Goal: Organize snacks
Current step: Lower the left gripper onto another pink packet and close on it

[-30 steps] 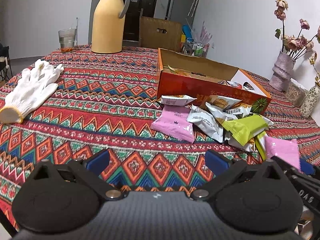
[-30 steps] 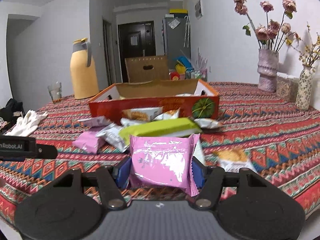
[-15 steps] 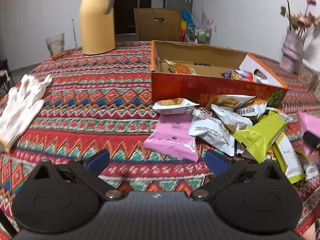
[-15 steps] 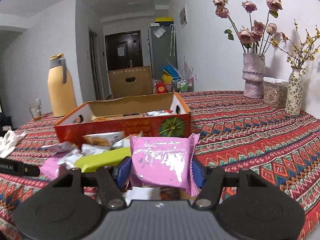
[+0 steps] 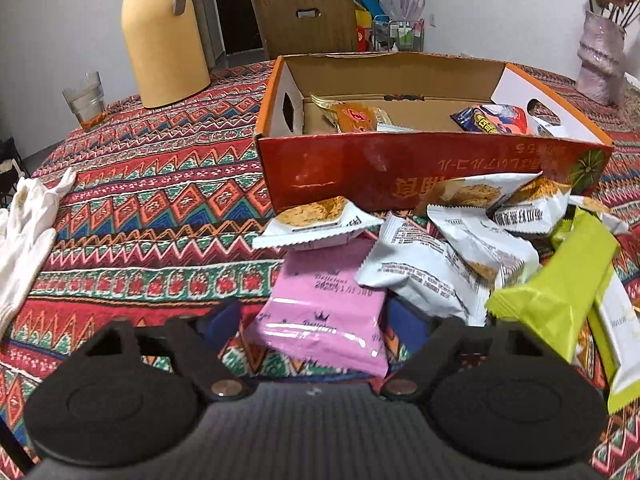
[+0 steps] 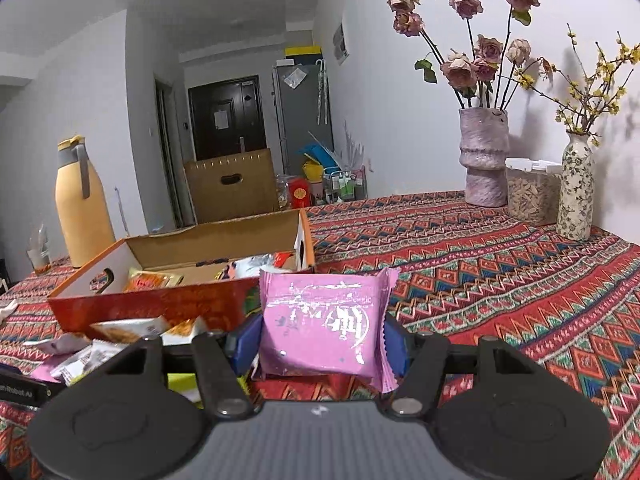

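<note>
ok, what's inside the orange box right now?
The orange box holds an orange packet near its left end and a red-and-blue packet toward the right. Its front wall hides the floor nearest the camera, so more could be there.

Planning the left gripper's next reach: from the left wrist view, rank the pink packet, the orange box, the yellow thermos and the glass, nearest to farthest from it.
1. Pink packet, between the closing fingers of the left gripper.
2. Orange box, straight ahead, behind the snack pile.
3. Glass, far left.
4. Yellow thermos, behind and right of the glass.
</note>
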Available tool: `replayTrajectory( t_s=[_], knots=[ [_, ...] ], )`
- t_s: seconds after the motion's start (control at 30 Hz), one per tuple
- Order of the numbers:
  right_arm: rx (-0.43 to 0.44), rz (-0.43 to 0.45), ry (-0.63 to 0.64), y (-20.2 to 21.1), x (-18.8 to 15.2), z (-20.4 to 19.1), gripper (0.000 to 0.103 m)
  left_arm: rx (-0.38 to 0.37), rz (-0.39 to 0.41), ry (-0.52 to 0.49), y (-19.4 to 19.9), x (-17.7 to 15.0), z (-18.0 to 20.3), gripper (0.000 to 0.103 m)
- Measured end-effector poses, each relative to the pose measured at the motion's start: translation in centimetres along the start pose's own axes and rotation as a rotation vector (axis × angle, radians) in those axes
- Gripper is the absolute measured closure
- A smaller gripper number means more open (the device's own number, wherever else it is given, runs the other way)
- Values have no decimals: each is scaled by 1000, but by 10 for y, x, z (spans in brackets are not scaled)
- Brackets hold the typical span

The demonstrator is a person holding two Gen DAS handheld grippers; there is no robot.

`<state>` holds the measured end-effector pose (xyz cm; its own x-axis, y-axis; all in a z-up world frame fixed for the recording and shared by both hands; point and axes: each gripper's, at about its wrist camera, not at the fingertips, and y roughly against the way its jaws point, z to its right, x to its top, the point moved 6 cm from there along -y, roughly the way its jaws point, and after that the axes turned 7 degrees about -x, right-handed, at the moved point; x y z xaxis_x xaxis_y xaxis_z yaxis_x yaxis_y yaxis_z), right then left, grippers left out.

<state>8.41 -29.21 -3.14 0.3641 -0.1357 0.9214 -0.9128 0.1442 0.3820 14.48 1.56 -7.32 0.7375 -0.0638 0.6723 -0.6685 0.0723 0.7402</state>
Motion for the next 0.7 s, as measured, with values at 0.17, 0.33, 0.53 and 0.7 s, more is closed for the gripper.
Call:
replayTrajectory(
  t_s=[0.17, 0.33, 0.53, 0.7],
  knots=[
    [21, -9, -9, -17, 4, 6, 41, -11, 20, 22, -7, 3, 2, 25],
    [51, -25, -21, -27, 0, 5, 41, -29, 52, 22, -11, 3, 4, 25],
    [56, -40, -22, -34, -7, 2, 41, -74, 76, 25, -12, 3, 6, 39],
    [59, -45, -16, -36, -10, -1, 41, -83, 85, 36, -9, 1, 6, 40]
  ],
)
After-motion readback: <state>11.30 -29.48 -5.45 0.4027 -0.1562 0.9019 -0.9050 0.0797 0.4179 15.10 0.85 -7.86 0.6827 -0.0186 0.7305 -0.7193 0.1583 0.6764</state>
